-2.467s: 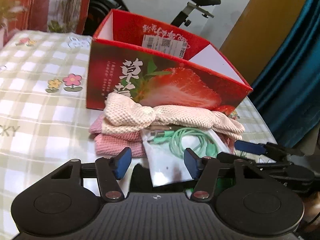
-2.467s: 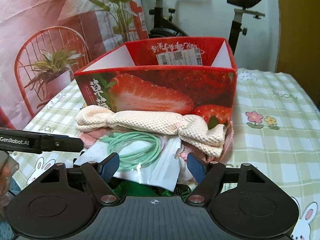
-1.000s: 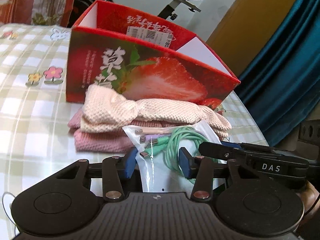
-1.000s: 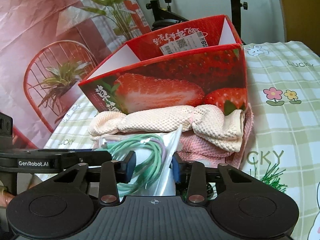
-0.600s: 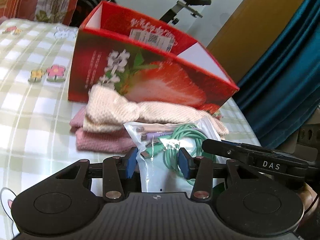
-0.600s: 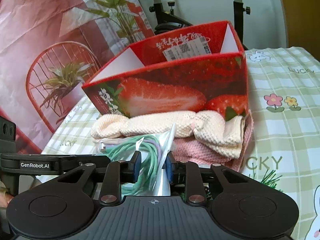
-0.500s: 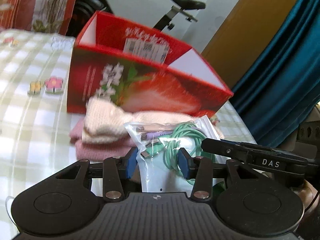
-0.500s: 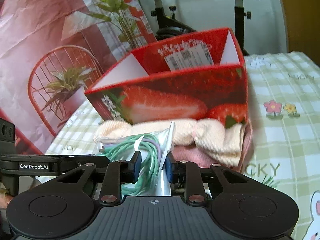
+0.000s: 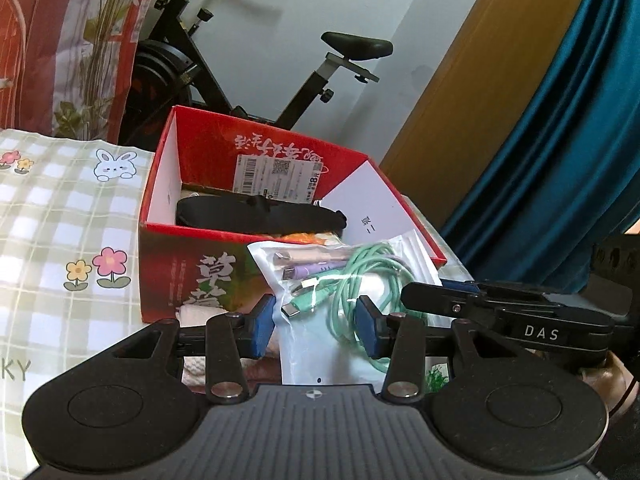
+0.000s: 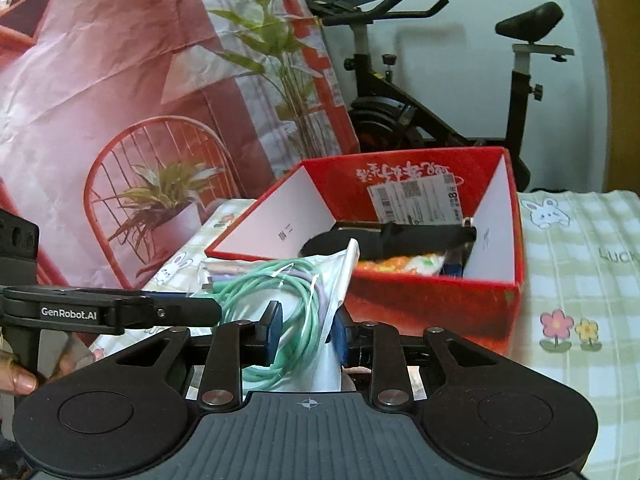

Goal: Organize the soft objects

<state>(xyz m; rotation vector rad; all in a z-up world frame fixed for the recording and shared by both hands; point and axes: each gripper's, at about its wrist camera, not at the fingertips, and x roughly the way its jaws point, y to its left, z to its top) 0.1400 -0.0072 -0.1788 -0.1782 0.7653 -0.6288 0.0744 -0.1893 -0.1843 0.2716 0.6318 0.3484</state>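
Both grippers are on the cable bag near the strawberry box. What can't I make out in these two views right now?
- Towels, left wrist view: mostly hidden behind the left gripper and cable bag.
- Strawberry box contents, both views: under the black strap only orange and white bits show.
- Bag's lower edge: hidden behind the right gripper.
- Shipping label: too small to read.

box [image 9: 208, 264]: on tablecloth [image 9: 60, 216], exercise bike [image 9: 224, 60] behind
black strap [image 10: 392, 240]: in box
cable bag [image 9: 332, 292]: before box, above towels [image 9: 200, 316]
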